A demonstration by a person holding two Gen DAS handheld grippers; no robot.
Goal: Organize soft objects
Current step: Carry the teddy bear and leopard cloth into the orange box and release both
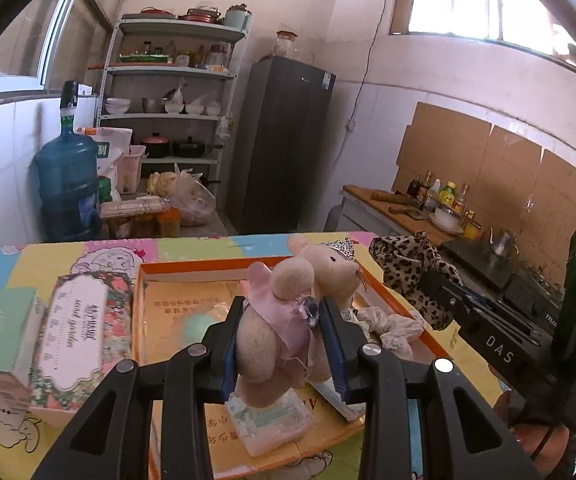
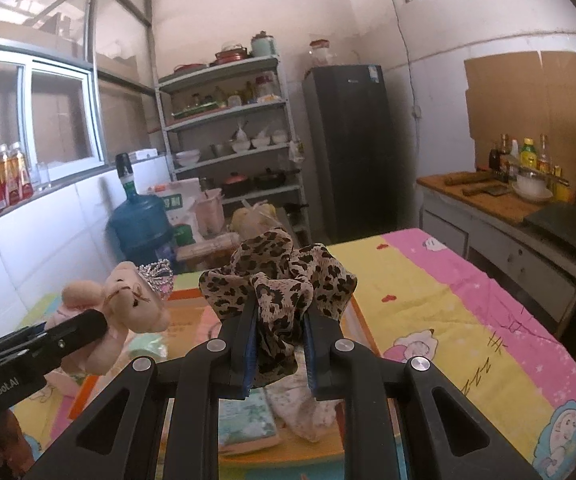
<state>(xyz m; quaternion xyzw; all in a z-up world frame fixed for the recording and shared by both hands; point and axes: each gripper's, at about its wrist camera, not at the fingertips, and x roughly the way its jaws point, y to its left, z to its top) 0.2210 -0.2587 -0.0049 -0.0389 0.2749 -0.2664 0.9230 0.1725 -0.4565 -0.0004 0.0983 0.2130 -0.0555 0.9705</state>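
Note:
My left gripper (image 1: pixel 282 312) is shut on a beige plush mouse (image 1: pixel 284 308) in a pink dress and silver crown, held above an orange-rimmed cardboard tray (image 1: pixel 208 266). The mouse also shows in the right wrist view (image 2: pixel 128 308). My right gripper (image 2: pixel 280 316) is shut on a leopard-print scrunchie (image 2: pixel 284 280), held over the tray's right side; it also shows in the left wrist view (image 1: pixel 407 268). In the tray lie a white lacy cloth (image 1: pixel 391 328) and a tissue pack (image 1: pixel 268 420).
Two flat boxes, one floral (image 1: pixel 76 332) and one green (image 1: pixel 4 328), lie left of the tray on the cartoon-print tablecloth (image 2: pixel 467 320). Behind the table stand a water jug (image 1: pixel 68 184), shelves (image 1: pixel 176 92) and a fridge (image 1: pixel 284 144). A counter with bottles (image 2: pixel 527 184) runs along the right.

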